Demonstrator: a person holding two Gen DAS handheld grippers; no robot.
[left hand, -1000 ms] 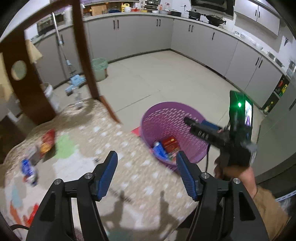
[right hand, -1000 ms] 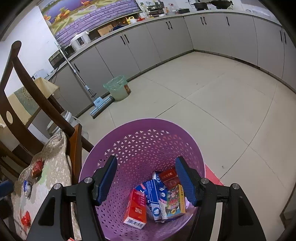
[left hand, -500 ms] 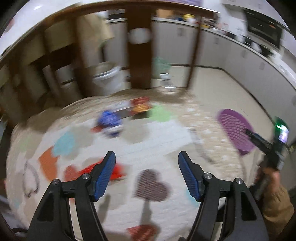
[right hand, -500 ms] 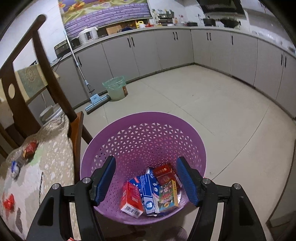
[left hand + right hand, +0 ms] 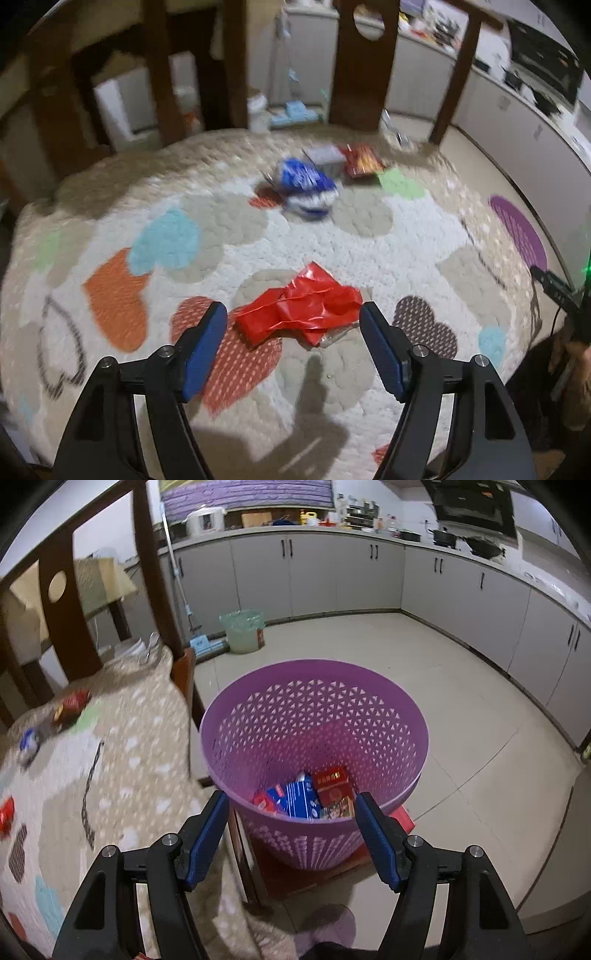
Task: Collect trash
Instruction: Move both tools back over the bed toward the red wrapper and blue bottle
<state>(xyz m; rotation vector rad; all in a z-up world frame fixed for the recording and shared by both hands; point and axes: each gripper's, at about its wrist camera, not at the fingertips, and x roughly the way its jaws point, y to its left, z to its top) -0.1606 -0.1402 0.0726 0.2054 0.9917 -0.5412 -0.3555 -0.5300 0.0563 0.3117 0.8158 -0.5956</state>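
trash: crumpled red plastic wrapper (image 5: 301, 312) lies on the heart-patterned fleece blanket (image 5: 369, 251), right in front of the left gripper (image 5: 291, 330)
left gripper: jaws have just been opening, blue pads (image 5: 205, 345) stand wide on either side of the red wrapper, not pressing on it, nothing gripped
more trash: blue and white crumpled packet (image 5: 306, 188) sits farther up the blanket, blurred; just beside it a small grey box (image 5: 325, 157) and a red and yellow snack packet (image 5: 360, 160)
right gripper: right gripper (image 5: 291, 814) hangs above the near rim of the purple perforated plastic basket (image 5: 314, 716), jaws apart and just been opening a little, nothing between the pads
basket: stands on the tiled floor (image 5: 480, 720) just beside the blanket's edge; inside lie a red carton (image 5: 330, 786), a blue and white carton (image 5: 301, 799) and other packets, partly hidden by the rim
behind: dark wooden chair back (image 5: 364, 62) rises at the blanket's far side; grey kitchen cabinets (image 5: 332, 576) line the wall; pale green bin (image 5: 242, 629) stands near them
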